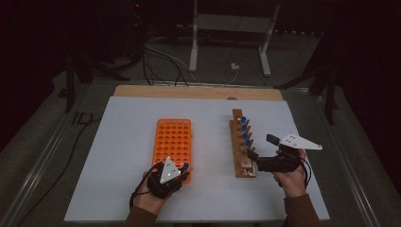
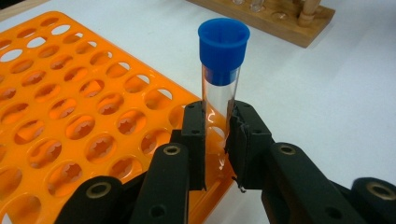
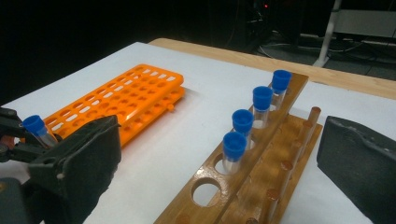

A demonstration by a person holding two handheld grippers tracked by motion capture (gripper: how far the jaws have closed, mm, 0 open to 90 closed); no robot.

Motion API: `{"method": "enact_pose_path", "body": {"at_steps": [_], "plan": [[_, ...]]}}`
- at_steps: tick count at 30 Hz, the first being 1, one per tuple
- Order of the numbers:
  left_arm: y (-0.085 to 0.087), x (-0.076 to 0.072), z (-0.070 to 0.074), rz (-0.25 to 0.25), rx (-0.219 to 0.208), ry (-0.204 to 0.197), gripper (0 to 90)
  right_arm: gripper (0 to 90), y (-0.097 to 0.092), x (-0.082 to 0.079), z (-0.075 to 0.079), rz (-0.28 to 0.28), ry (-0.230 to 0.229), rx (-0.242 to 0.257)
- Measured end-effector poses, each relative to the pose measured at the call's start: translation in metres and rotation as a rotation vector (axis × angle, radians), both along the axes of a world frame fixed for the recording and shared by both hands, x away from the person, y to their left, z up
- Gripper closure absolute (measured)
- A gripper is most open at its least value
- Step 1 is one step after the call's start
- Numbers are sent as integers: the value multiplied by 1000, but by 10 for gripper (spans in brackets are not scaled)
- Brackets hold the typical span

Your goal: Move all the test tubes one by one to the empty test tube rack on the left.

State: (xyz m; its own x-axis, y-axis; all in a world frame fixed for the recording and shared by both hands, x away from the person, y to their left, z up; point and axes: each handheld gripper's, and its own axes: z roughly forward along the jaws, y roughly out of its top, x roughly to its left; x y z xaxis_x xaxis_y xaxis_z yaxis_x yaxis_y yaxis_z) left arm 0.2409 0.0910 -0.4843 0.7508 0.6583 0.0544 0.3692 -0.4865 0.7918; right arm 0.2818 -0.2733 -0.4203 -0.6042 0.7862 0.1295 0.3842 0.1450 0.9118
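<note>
With the left gripper (image 2: 215,140) clenched on the clear glass tube with a blue cap (image 2: 221,79), it does best keeping the tube upright and centring its base over a corner hole of the orange plastic rack (image 2: 70,107) before lowering.

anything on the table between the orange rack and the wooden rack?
No. In the high view, only bare white table separates the orange rack from the wooden rack; the right gripper view shows the same.

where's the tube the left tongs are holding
The blue-capped tube stands upright in the left tongs, over the near right corner of the orange rack, left of the wooden rack.
</note>
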Motion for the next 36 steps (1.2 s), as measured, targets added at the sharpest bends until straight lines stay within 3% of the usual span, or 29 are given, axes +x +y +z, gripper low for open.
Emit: {"method": "enact_pose_path", "body": {"at_steps": [4, 8, 12, 19, 23, 26, 30, 36], "plan": [[2, 0, -1, 2, -17, -1, 762, 2, 3, -1, 0, 2, -5, -18], [6, 3, -2, 2, -55, 19, 640, 2, 4, -1, 1, -3, -7, -19], [10, 5, 2, -10, -123, 26, 542, 2, 4, -1, 0, -8, -6, -24], [22, 7, 14, 44, -212, -17, 264, 2, 7, 3, -2, -18, -6, -60], [28, 9, 17, 68, -260, -21, 153, 2, 7, 8, -5, -28, 2, -72], [32, 11, 21, 64, -289, -16, 14, 3, 7, 12, -8, -31, 16, -80], [37, 11, 24, 80, -304, -25, 3, 35, 11, 17, -12, -19, 26, -119], [43, 12, 23, 101, -324, -11, 4, 179, 20, 24, -22, -16, 51, -173]]}}
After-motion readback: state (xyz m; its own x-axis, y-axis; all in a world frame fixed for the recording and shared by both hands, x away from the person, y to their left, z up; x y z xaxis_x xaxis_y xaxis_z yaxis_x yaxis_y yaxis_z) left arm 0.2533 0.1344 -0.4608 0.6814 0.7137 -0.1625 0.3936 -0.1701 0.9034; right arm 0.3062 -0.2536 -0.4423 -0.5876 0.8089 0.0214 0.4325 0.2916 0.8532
